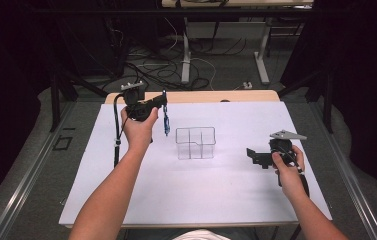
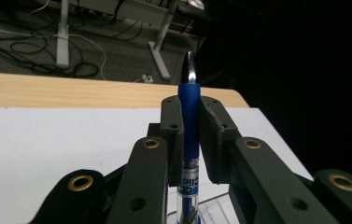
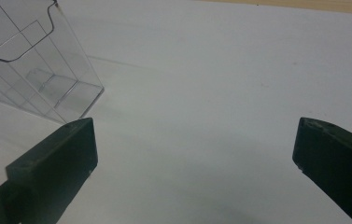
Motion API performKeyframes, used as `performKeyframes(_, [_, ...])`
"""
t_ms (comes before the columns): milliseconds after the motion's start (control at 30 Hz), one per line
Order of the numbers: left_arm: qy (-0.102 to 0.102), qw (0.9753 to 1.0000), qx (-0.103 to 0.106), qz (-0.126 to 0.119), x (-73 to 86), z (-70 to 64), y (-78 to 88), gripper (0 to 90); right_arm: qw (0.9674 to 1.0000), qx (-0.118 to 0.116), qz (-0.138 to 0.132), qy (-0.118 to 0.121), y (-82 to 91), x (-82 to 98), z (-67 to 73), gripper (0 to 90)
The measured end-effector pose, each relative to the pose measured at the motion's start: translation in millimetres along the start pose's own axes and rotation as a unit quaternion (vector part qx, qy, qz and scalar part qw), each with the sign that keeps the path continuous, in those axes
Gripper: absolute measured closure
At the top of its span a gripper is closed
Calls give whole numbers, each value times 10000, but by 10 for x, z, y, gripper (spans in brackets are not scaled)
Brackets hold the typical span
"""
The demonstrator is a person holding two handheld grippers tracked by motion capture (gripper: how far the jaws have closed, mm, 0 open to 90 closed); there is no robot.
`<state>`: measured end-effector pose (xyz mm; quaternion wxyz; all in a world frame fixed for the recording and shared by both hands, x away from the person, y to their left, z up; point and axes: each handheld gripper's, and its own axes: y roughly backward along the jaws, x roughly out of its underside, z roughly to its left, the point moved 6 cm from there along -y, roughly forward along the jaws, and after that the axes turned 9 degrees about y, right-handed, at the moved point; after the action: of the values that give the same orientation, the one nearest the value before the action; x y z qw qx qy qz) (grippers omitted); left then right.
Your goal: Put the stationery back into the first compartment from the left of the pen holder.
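From the high view the left gripper [image 1: 162, 102] held a blue pen [image 1: 166, 120] upright above the table [image 1: 126, 190], left of the clear holder [image 1: 196, 143]; the left gripper view showed its jaws clamped on the pen [image 2: 191, 126]; the right gripper view showed the right gripper [image 3: 194, 154] wide apart, holding nothing, near the holder [image 3: 38, 70].

A white sheet [image 1: 201, 185] covers the tabletop [image 1: 216, 96] (bare wood shows along its far edge), and a clear plastic holder [image 1: 196, 143] stands upright near the middle.
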<state>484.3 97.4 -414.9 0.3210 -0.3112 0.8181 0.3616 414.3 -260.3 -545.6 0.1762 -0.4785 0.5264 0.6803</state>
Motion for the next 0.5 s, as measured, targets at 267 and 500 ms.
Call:
performKeyframes(267, [-173,9995,253,-67,4,-206,17,804,10000,6,3,-45,4,5,-8,0])
performKeyframes(500, [-216,9990,399,-28,110,-311,-48,804,10000,14,17,-52,-3,17,-24,0])
